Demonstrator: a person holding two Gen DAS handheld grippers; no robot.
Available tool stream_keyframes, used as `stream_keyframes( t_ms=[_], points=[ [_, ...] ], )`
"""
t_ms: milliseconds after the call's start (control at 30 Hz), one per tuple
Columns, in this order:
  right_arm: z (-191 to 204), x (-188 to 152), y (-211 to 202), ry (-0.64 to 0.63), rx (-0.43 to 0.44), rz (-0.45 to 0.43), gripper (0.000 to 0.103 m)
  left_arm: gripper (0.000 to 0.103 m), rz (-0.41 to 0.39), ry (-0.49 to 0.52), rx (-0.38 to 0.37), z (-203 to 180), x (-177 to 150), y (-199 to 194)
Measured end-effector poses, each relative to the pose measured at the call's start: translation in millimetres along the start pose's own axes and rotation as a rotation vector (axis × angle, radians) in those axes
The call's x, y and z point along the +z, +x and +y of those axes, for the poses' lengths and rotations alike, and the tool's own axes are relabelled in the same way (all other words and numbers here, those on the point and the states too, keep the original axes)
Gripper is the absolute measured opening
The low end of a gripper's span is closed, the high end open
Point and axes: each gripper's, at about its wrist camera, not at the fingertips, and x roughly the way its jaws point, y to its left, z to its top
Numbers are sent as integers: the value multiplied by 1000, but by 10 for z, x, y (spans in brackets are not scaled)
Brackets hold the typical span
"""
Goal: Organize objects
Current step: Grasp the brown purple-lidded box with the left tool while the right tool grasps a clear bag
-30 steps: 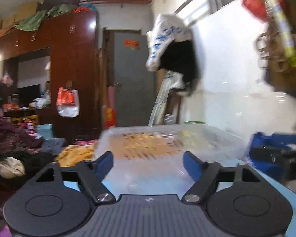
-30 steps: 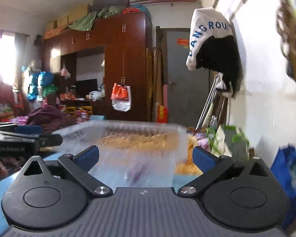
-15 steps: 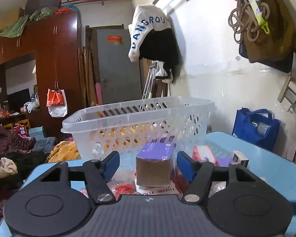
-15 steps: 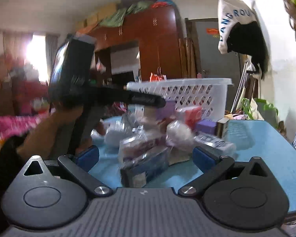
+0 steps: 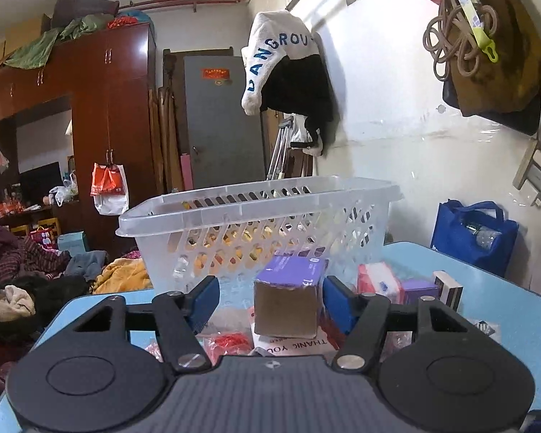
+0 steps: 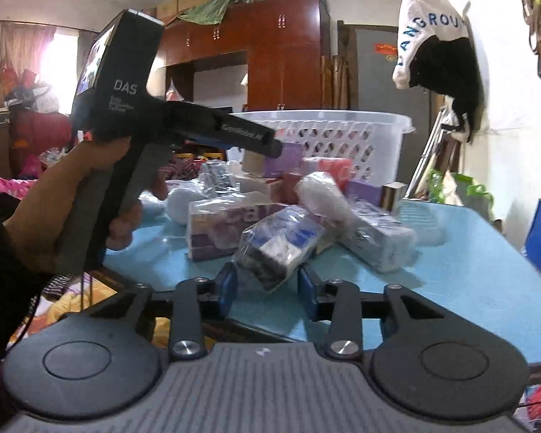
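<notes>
Basket [image 5: 259, 213] is the landmark now: a second ago it filled both my views in a blur, close up, and it has since settled on the blue table [image 5: 505, 310], upright and sharp, at the far side of the pile. That tells me the container is placed and the sorting proper can begin.

My left gripper [image 5: 270, 297] has come in low on the near side of the basket, and a purple box [image 5: 288, 288] with a brown cardboard end stands between its blue pads. The jaws are wide apart; the right pad looks to be at or almost at the box's side, the left pad has clear space, so nothing is held yet. Half a second ago the box sat the same way between them, only smaller.

My right gripper [image 6: 267, 285] has narrowed markedly from its earlier wide spread and now brackets the near end of a clear plastic packet [image 6: 277, 245] with a blue and white label, on the near side of the pile from the basket. I cannot tell whether the pads actually press the wrapper.

My judgement: both grasps are about to close, and each item then goes over the basket's rim.
</notes>
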Motion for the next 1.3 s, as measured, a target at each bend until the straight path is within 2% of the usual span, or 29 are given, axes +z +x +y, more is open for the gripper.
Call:
stream_keyframes(
  t_ms=[200,267,300,333,367,400,533,833,1033,1167,1200,1233,1267,1300],
  points=[
    [23,-54,-34,4,-9,-2,37,67,7,-8,15,-10,24,19],
    [39,-78,-64,2,-13,-5,37,52,6,-4,24,-25,38,18],
    [52,-110,-93,1,-16,-9,37,31,5,-6,31,-21,38,12],
    [46,-111,-98,2,-17,-10,36,18,5,-11,42,-21,39,8],
    [41,-106,-98,2,-16,-9,36,16,2,-19,48,-14,38,1],
    [37,-105,-103,1,-19,-10,36,9,-4,-28,51,-4,33,-12],
    [0,-93,-133,4,-25,-20,34,8,-43,-31,70,9,29,-106],
    [-58,-3,-246,11,-25,-70,33,7,-99,-36,65,40,15,-307],
    [-86,37,-276,15,-22,-85,33,7,-105,-40,72,60,-23,-327],
    [-99,60,-269,15,-16,-85,33,12,-77,-10,28,78,-15,-275],
    [-100,54,-271,15,-16,-86,33,18,-72,6,6,77,-12,-255],
    [-102,54,-268,15,-14,-85,33,32,-83,13,-8,92,-3,-240],
    [-107,51,-265,15,-13,-84,33,42,-96,17,-12,109,12,-228],
    [-110,48,-262,15,-12,-83,33,62,-108,20,-24,139,39,-204]
  ],
)
